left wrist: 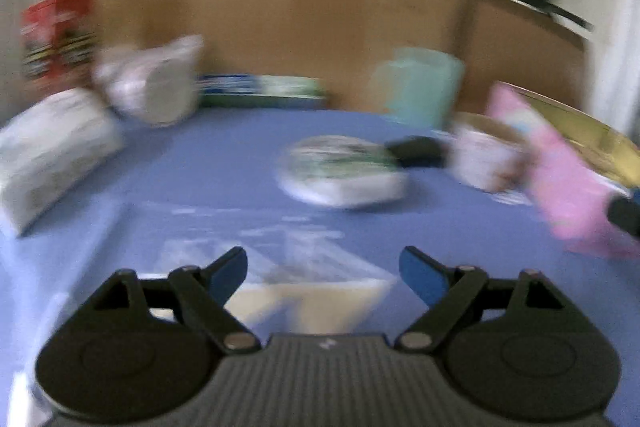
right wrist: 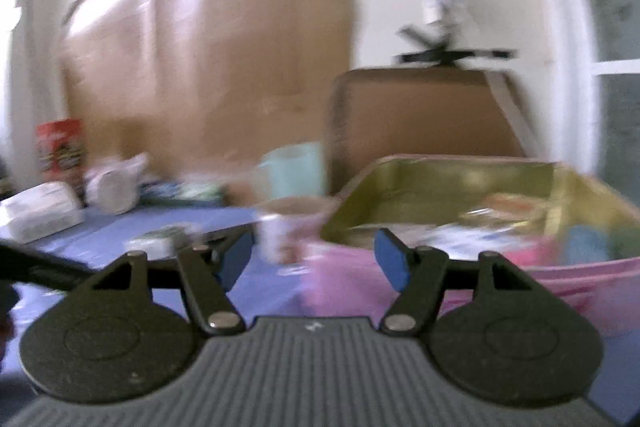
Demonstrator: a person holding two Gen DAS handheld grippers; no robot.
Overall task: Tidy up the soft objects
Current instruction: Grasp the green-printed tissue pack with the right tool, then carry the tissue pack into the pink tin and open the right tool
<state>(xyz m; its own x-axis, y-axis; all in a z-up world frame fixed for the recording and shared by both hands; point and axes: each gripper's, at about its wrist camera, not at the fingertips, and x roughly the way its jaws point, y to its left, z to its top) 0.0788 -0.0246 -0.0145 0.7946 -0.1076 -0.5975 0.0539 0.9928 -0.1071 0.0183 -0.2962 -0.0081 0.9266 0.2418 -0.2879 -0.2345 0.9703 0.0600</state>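
Observation:
Both views are blurred by motion. My left gripper (left wrist: 323, 271) is open and empty above a blue table (left wrist: 200, 179), over a pale flat sheet or packet (left wrist: 304, 291). A round white soft pack (left wrist: 344, 171) lies ahead of it. A white wrapped pack (left wrist: 52, 155) lies at the left, a crumpled white bag (left wrist: 156, 83) behind it. My right gripper (right wrist: 314, 259) is open and empty, just in front of a pink cloth (right wrist: 440, 287) draped on a gold bin (right wrist: 460, 179) that holds several soft items. The pink cloth (left wrist: 560, 171) also shows in the left wrist view.
A white cup (right wrist: 280, 231) stands left of the bin. A mint container (left wrist: 420, 87), a red box (left wrist: 56, 35) and flat packets (left wrist: 260, 89) line the table's back. Cardboard sheets (right wrist: 208, 59) stand behind. A black object (left wrist: 416, 151) lies beside the round pack.

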